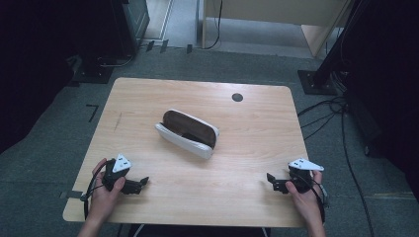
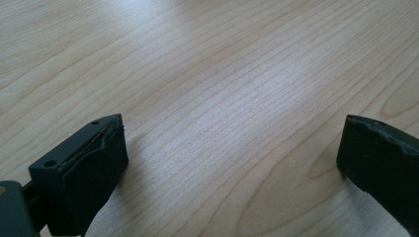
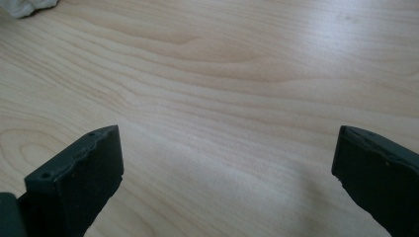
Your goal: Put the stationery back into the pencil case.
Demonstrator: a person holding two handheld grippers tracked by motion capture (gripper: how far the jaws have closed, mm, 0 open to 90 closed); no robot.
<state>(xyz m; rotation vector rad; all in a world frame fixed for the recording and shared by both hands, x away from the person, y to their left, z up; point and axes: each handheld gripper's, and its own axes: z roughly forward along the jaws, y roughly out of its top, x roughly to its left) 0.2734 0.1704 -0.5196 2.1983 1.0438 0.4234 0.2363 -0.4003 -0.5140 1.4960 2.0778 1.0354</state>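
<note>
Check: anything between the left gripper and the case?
Nothing. In the high view, bare table separates the left gripper from the case.

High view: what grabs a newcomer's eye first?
The open white case with a dark brown lining, lying mid-table at a slant. Next, the two hand-held grippers resting near the front edge of the wooden table: left hand-held gripper and right hand-held gripper, jaws wide open, both pointing inward.
</note>
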